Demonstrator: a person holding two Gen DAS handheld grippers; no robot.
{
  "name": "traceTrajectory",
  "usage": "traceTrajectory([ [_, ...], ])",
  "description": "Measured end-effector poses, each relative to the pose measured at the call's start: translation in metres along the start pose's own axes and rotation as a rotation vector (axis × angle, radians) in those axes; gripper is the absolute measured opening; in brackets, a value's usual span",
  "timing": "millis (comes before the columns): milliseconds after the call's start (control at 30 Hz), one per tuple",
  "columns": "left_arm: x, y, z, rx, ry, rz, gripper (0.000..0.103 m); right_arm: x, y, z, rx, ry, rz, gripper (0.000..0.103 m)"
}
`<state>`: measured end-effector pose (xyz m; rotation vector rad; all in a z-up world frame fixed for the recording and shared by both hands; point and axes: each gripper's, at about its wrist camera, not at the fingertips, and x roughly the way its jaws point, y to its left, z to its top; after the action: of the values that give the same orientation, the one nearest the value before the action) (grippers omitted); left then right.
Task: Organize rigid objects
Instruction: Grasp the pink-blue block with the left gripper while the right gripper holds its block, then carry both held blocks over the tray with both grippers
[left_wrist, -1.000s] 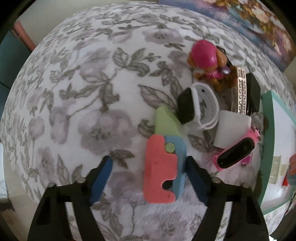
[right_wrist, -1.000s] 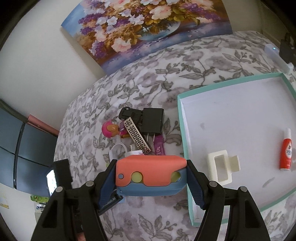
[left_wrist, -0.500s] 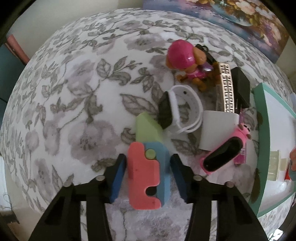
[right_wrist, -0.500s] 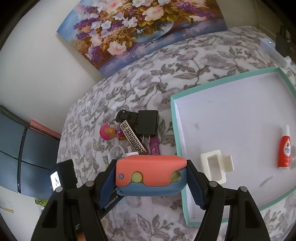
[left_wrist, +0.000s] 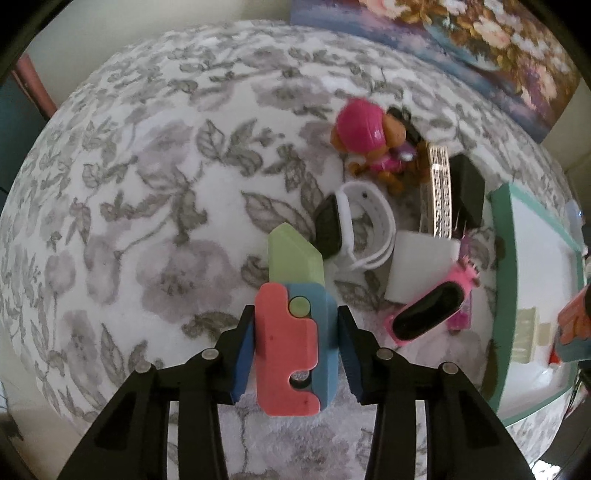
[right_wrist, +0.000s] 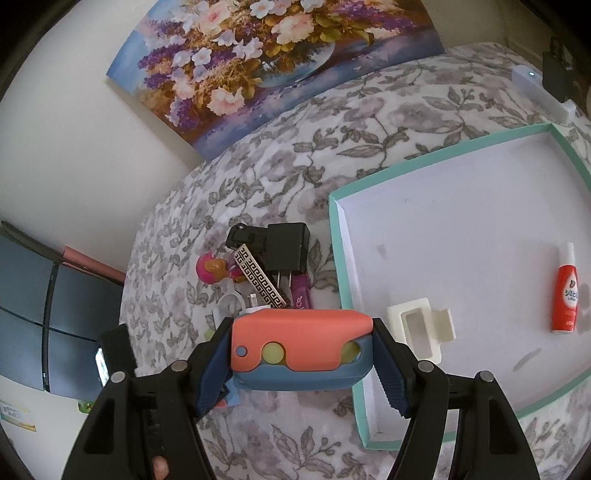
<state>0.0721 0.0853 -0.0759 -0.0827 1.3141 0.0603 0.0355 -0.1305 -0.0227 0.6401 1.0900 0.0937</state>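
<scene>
Now, low in the centre of the left wrist frame, the left gripper is clenched on a coral-and-blue toy knife, its blue pads pressed against both long sides of the handle. A pale green blade sticks out of the handle's far end toward the middle of the frame, above the grey floral bedspread. To the right of the blade lies a white smartwatch, with a pink-helmeted pup figure above it, a patterned metal bar and a black plug adapter further right, a white block below those, and a pink fitness band just beside the block.

Over in the right wrist frame, the right gripper grasps a second coral-and-blue toy knife crosswise at lower centre, pads against its two short ends. A teal-rimmed white tray fills the right half of that frame; inside it a cream plastic frame lies near the gripper and a red glue bottle lies at the right edge. A flower painting leans against the wall at the top.
</scene>
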Motion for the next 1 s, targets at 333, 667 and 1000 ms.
traceTrajectory([
  [333, -0.058, 0.002, 0.003, -0.023, -0.178, -0.046, 0.044, -0.011, -0.006, 0.005, 0.001, -0.035, -0.008, 0.073],
  [667, -0.077, -0.065, 0.008, 0.126, -0.206, -0.105, 0.044, -0.031, -0.057, 0.031, 0.079, -0.139, -0.143, 0.073],
  [1000, -0.066, -0.167, 0.017, 0.288, -0.189, -0.158, 0.044, -0.049, -0.122, 0.050, 0.171, -0.214, -0.311, 0.074],
])
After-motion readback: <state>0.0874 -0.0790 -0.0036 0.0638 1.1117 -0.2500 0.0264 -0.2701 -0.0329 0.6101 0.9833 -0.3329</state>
